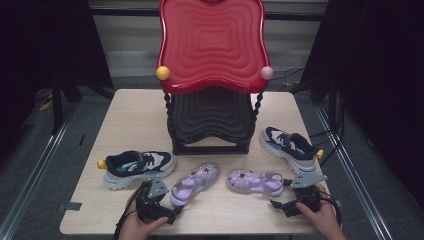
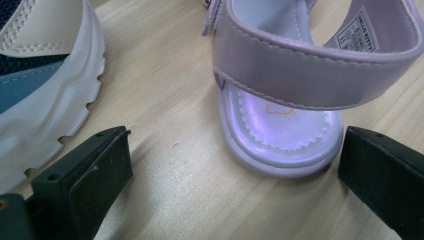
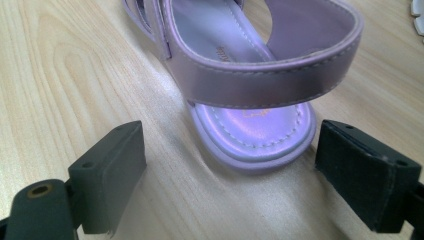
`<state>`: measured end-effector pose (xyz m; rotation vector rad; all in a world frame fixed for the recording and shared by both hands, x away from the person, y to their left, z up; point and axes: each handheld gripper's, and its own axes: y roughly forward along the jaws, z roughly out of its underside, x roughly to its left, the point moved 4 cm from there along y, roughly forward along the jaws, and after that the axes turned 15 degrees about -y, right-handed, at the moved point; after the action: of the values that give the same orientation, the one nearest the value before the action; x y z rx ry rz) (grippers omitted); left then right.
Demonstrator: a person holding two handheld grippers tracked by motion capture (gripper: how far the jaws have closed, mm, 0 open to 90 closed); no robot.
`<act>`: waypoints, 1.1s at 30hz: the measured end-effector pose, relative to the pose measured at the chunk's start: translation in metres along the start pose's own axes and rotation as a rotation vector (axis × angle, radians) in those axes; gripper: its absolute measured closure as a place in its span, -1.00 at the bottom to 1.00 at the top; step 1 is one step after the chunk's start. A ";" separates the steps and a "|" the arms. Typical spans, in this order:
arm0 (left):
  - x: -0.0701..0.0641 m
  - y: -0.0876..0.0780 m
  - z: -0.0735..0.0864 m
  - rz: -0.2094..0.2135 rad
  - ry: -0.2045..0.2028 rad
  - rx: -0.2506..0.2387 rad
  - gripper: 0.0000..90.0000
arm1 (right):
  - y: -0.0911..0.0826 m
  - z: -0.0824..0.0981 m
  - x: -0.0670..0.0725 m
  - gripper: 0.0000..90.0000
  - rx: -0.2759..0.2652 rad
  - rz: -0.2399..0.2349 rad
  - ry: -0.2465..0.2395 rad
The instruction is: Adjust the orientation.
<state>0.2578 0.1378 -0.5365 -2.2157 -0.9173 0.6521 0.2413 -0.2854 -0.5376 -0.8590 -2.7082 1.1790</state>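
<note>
My left tool [image 2: 235,170] and right tool [image 3: 230,165] both gape wide, nothing held, each w/ a purple sandal heel btwn jaws. Left sandal [image 1: 195,182] & right sandal [image 1: 255,181] lie near counter's front edge. Light, soft straps, stiffish sole: pinch heel rim. Sneakers [image 1: 137,167] flank them; rack [image 1: 210,120] behind.

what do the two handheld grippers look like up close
Both are black tools. The left gripper and right gripper each carry a grey three-cornered plate on top, with a black cable trailing from the right one. In the gripper views each has two blocky black jaws with flat matte pads and small screw holes. No sleeves show at the hands.
</note>
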 end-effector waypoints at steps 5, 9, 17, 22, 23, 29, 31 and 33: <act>0.000 0.000 0.000 -0.001 0.000 0.000 -1.00 | 0.000 0.000 0.000 -0.73 0.001 0.000 -0.003; 0.000 0.000 0.000 -0.001 0.000 0.000 -1.00 | 0.000 0.000 0.000 -0.73 0.000 0.000 0.000; -0.001 0.000 0.000 -0.003 -0.006 -0.002 -0.99 | 0.000 0.000 0.000 -0.73 0.001 -0.001 -0.003; -0.002 0.001 0.000 -0.006 -0.011 -0.001 -0.99 | 0.000 0.000 0.000 -0.73 0.000 -0.004 -0.004; -0.002 0.001 0.000 -0.006 -0.011 -0.001 -0.99 | 0.000 0.000 0.000 -0.73 0.000 -0.004 -0.004; -0.011 0.007 -0.004 0.004 -0.002 -0.001 -0.99 | 0.000 0.000 0.000 -0.73 0.000 -0.004 -0.005; -0.012 0.008 -0.005 0.005 0.001 0.000 -0.99 | 0.000 0.000 -0.001 -0.73 0.001 -0.003 -0.005; -0.015 0.011 -0.007 0.007 -0.002 0.001 -0.99 | 0.000 0.000 0.000 -0.73 0.000 -0.004 -0.004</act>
<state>0.2574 0.1179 -0.5367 -2.2187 -0.9104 0.6587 0.2420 -0.2853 -0.5377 -0.8516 -2.7117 1.1805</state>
